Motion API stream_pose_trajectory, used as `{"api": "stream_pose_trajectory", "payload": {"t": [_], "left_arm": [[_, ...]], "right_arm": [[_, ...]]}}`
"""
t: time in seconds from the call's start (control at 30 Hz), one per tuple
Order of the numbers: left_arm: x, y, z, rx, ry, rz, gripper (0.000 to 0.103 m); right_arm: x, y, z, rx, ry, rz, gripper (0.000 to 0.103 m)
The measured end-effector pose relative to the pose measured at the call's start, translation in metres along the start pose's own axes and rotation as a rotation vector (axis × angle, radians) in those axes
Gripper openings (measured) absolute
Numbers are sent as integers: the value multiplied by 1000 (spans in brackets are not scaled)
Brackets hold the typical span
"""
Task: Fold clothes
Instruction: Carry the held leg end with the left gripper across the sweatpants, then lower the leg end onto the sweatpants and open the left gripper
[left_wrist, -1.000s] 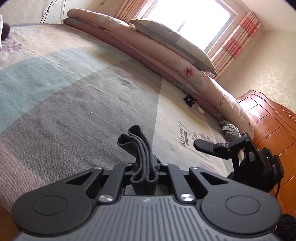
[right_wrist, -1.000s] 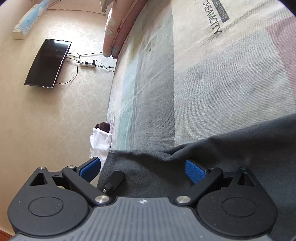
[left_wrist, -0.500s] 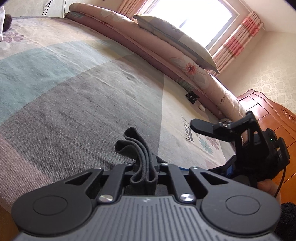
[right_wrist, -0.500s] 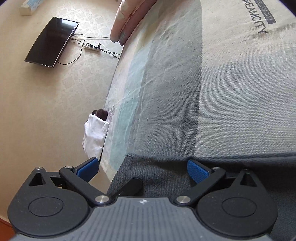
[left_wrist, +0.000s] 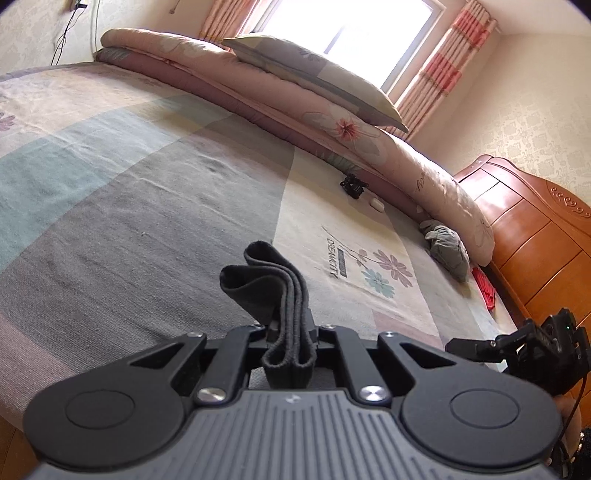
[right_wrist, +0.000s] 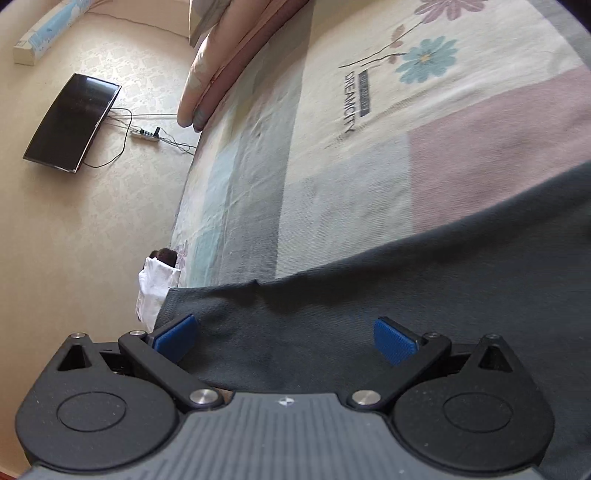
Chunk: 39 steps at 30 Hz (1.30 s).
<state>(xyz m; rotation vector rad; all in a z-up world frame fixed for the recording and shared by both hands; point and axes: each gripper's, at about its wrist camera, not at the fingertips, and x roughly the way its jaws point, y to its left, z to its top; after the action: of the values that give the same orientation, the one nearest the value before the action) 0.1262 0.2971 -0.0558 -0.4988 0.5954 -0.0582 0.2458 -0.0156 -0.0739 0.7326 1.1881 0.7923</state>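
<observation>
A dark grey garment's bunched, layered edge (left_wrist: 275, 295) sticks up between the jaws of my left gripper (left_wrist: 290, 332), which is shut on it above the bed. In the right wrist view the same dark grey garment (right_wrist: 369, 306) spreads flat across the lower half of the frame over the patterned bedsheet (right_wrist: 351, 147). My right gripper (right_wrist: 284, 336) hovers over that cloth with its blue pads (right_wrist: 393, 341) wide apart and nothing between them. The right gripper (left_wrist: 524, 347) also shows at the lower right of the left wrist view.
A rolled pink quilt (left_wrist: 258, 99) with a pillow (left_wrist: 317, 81) runs along the bed's far side. A crumpled grey cloth (left_wrist: 447, 251), a red item (left_wrist: 485, 293) and small black and white objects (left_wrist: 352, 184) lie near the wooden headboard (left_wrist: 535, 236). A white bag (right_wrist: 155, 291) and a TV (right_wrist: 70, 122) are off the bed.
The left gripper has tilted up and kept its hold on the cloth. The right gripper has dropped lower and to the right in the left view; more garment lies under it.
</observation>
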Motion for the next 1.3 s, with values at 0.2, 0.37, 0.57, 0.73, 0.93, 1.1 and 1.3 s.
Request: {"api": "stream_pose_trajectory", "payload": {"t": [0.2,0.37,0.57,0.73,0.93,1.1,1.3], "left_arm": [[6,-47,5,67,19,-34,6],[22,-88,3,115,59,-58,6],[51,-123,-10,139,122,-65,6],[71,-152,-26,214,161,-37,6],[96,-171,-52,273,225,1,6],[105,-185,-63,314,246,3,6],[115,-195,-72,345,282,-7,7]], "right_arm": [[-45,-17,-17,-3,-40,-24,103],[-68,-17,-28,-130,-45,-130,103],[-87,-12,-49,-394,-79,-389,103],[-108,-27,-60,-390,-83,-391,103],[-124,-37,-67,-362,-103,-383,103],[-132,-38,-70,-353,-116,-374,103],[-137,-40,-70,-337,-129,-380,103]]}}
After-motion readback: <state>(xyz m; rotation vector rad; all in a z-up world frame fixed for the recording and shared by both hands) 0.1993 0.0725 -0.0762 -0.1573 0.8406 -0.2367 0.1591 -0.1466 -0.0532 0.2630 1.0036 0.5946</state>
